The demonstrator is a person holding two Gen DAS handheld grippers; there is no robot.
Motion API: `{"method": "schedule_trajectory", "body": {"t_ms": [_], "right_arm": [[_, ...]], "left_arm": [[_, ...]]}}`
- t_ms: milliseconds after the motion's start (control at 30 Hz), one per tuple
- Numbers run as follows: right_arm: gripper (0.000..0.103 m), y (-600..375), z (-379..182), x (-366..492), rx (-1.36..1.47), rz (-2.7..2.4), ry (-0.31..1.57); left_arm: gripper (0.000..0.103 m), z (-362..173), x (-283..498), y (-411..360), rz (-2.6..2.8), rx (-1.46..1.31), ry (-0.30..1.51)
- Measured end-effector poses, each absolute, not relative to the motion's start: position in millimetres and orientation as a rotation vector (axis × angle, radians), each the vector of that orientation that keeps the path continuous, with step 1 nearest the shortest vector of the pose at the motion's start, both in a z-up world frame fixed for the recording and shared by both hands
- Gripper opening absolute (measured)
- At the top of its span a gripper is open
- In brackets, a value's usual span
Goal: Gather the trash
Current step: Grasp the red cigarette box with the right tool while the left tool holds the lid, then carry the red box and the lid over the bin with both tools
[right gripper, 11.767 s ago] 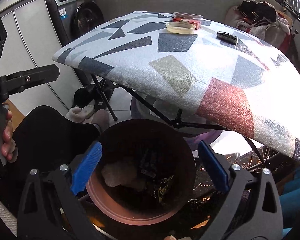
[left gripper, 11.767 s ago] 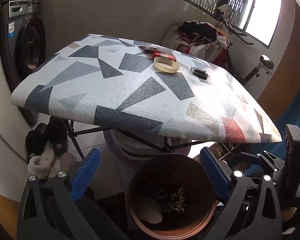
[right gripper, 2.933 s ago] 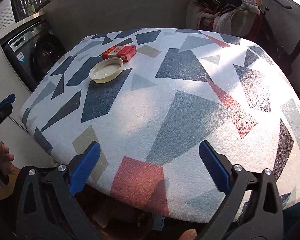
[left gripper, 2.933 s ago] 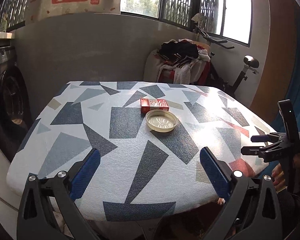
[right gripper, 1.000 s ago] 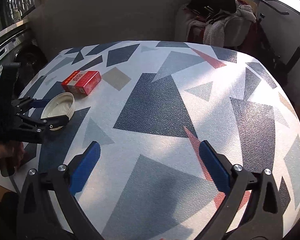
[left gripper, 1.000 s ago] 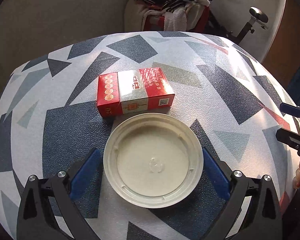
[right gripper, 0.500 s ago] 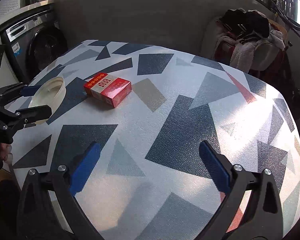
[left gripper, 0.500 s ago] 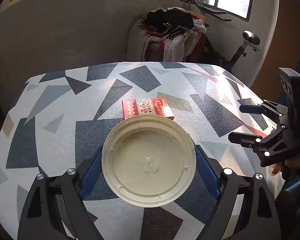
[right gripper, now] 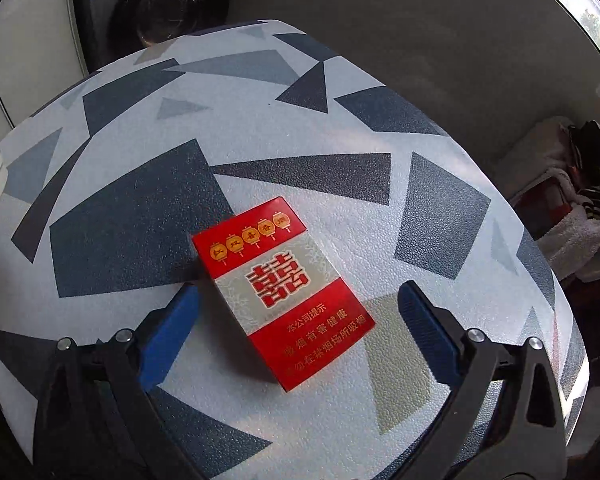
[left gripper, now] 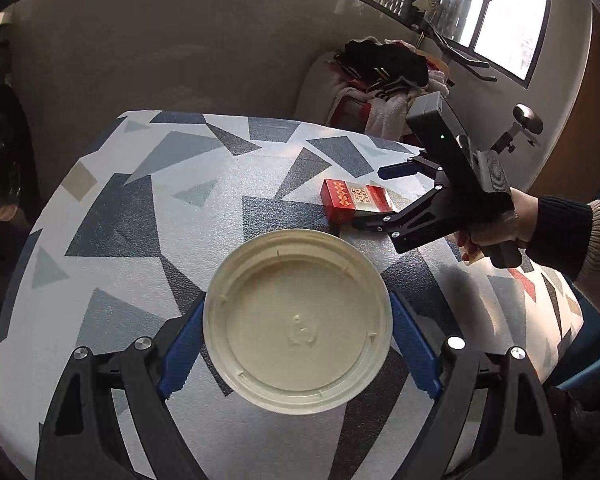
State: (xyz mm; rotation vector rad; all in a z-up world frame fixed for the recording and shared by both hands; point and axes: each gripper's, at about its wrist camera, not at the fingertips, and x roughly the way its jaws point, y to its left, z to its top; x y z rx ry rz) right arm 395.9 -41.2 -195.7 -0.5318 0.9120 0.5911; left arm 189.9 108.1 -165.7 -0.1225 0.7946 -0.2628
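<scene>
A round cream plastic lid [left gripper: 298,322] is held between the blue pads of my left gripper [left gripper: 296,340], which is shut on it a little above the patterned table [left gripper: 140,216]. A red and white cigarette pack [right gripper: 282,290] lies flat on the table [right gripper: 140,208]. My right gripper [right gripper: 298,330] is open, with its blue pads on either side of the pack's near end and not touching it. In the left wrist view the pack [left gripper: 354,200] lies beyond the lid, with the right gripper [left gripper: 370,196] open around it from the right.
A washing machine [right gripper: 156,12] stands beyond the table's far left edge. A chair piled with clothes [left gripper: 384,76] and an exercise bike [left gripper: 516,128] stand behind the table, by the window. The table edge falls off close in front of both grippers.
My right gripper has moved in over the cigarette pack and now straddles it. My left gripper has kept hold of the lid and lifted it slightly.
</scene>
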Motion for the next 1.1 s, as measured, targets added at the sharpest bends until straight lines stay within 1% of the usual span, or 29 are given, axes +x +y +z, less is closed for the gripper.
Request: {"method": "schedule_trajectory", "body": {"t_ms": [133, 167, 200, 233, 300, 367, 700, 900, 1100], "right_arm": [[0.095, -33, -205, 405, -0.497, 0.608, 0.986], [0.089, -33, -205, 404, -0.479, 0.62, 0.994], [0.076, -35, -203, 402, -0.465, 0.622, 0.991], [0.071, -37, -201, 398, -0.454, 0.626, 0.986], [0.066, -43, -199, 389, -0.428, 0.633, 0.983], [0.062, -53, -196, 373, -0.399, 0.642, 0.961], [0.061, -134, -169, 253, -0.183, 0.53, 0.812], [0.061, -185, -163, 173, -0.065, 0.435, 0.778], [0.061, -204, -165, 111, -0.027, 0.399, 0.773]], "left_arm": [[0.084, -167, 182, 108, -0.263, -0.127, 0.789], [0.084, -168, 180, 108, -0.263, -0.129, 0.789], [0.084, -169, 179, 107, -0.263, -0.133, 0.788], [0.084, -169, 177, 106, -0.264, -0.139, 0.788], [0.084, -170, 174, 105, -0.268, -0.148, 0.783], [0.084, -168, 170, 101, -0.269, -0.147, 0.777], [0.084, -163, 137, 71, -0.327, -0.132, 0.771], [0.084, -159, 103, 36, -0.39, -0.064, 0.769], [0.085, -160, 70, 6, -0.435, -0.008, 0.781]]}}
